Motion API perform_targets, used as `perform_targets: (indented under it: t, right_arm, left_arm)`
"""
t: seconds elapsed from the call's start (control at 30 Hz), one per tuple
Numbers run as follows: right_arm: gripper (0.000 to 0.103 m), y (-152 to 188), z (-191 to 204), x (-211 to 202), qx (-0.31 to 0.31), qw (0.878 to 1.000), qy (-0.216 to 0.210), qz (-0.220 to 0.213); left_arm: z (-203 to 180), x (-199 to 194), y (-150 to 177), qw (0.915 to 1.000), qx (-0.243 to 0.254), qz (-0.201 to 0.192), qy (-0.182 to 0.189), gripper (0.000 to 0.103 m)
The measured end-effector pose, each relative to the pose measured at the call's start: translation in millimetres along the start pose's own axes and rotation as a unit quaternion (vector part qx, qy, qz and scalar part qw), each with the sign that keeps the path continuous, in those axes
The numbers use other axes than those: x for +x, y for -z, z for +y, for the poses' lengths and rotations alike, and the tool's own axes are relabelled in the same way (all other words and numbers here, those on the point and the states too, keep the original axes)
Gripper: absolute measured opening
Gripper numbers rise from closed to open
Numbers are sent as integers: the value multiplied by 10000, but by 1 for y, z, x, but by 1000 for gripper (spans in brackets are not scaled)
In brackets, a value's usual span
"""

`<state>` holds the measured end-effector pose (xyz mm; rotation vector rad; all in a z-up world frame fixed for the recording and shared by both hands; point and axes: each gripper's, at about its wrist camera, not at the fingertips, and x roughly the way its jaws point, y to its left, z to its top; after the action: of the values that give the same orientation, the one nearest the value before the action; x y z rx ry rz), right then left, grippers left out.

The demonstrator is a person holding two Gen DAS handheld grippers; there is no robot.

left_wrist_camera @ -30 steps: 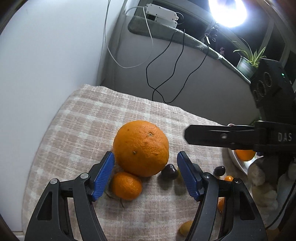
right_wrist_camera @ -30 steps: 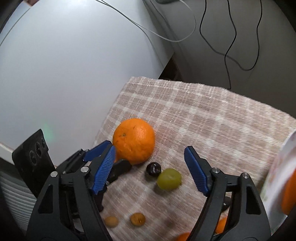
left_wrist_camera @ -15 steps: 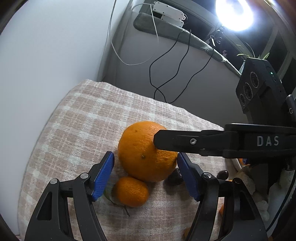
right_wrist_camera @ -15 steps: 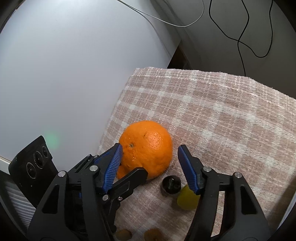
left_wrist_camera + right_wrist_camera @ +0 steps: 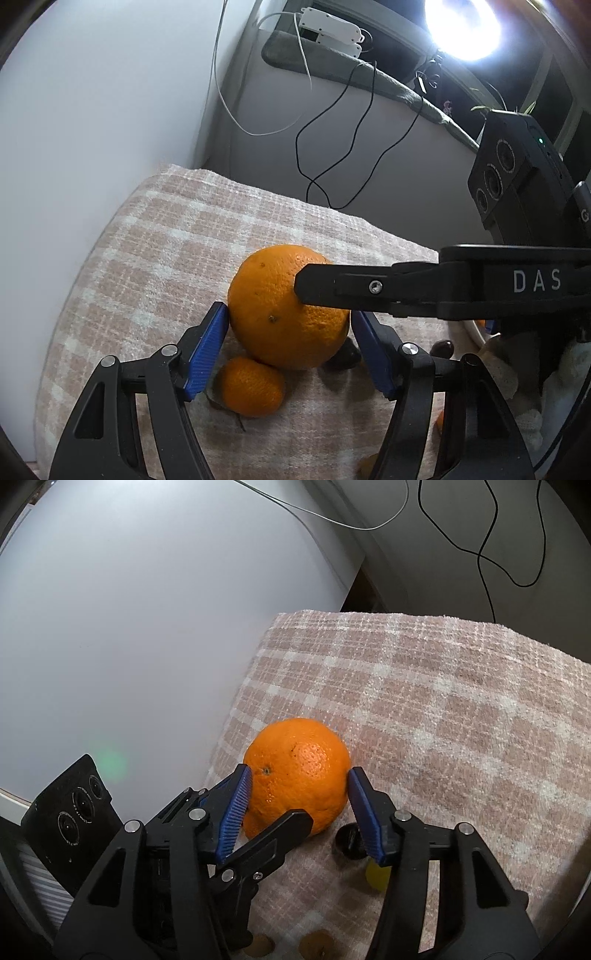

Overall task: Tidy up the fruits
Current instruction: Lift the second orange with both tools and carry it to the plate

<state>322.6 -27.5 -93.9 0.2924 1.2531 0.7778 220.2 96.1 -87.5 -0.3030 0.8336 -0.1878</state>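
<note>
A large orange (image 5: 273, 306) sits on a pink checked cloth (image 5: 147, 258). My left gripper (image 5: 291, 345) is open, its blue pads on either side of the orange, close to it or touching. My right gripper (image 5: 301, 806) is open too and straddles the same orange (image 5: 299, 771), pads at its sides. In the left wrist view the right gripper's black finger (image 5: 369, 288) lies across the orange. A small mandarin (image 5: 251, 386) lies just in front of the orange, between my left fingers.
A dark round fruit (image 5: 351, 843) and a green grape (image 5: 376, 877) lie behind my right finger. Another dark fruit (image 5: 443, 347) lies near a plate rim (image 5: 472, 330) at right. Small brown fruits (image 5: 317, 945) lie near the cloth's front. A white wall (image 5: 147, 627) borders the cloth's left edge.
Both grippers have moved forward onto the large orange. The right gripper swung left from the grape and narrowed around the orange. The left gripper's pads now sit beside the orange.
</note>
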Motion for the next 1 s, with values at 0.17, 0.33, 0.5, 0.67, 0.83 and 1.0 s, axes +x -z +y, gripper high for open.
perform_targets:
  t: [0.17,0.33,0.5,0.67,0.83,1.0]
  right_arm:
    - [57,5,2,-9,-30,10000,-26,-51]
    - [57,8,4,-30,-21,9998,-99,-189]
    - [57,16,6,-59,-71,9994,-89,-340]
    - [57,25,-1,-90,-57,9988,-42,-492]
    - [57,36,-16,-120,-22,9980,104,-622]
    - [57,44,-40,-147,110,9970,246,-719]
  left_arm:
    - [-8,-6,-2,9999,78,-64,-39,67]
    - [-24,-18,-5,9997,170,-190,-21,67]
    - [-46,-28,-7,9991,317,-290,54,67]
    - [-75,-34,-5,9982,441,-346,221,67]
    - [-107,-27,1,9970,571,-317,416,67]
    - [-135,-16,4,9959,638,-233,604,67]
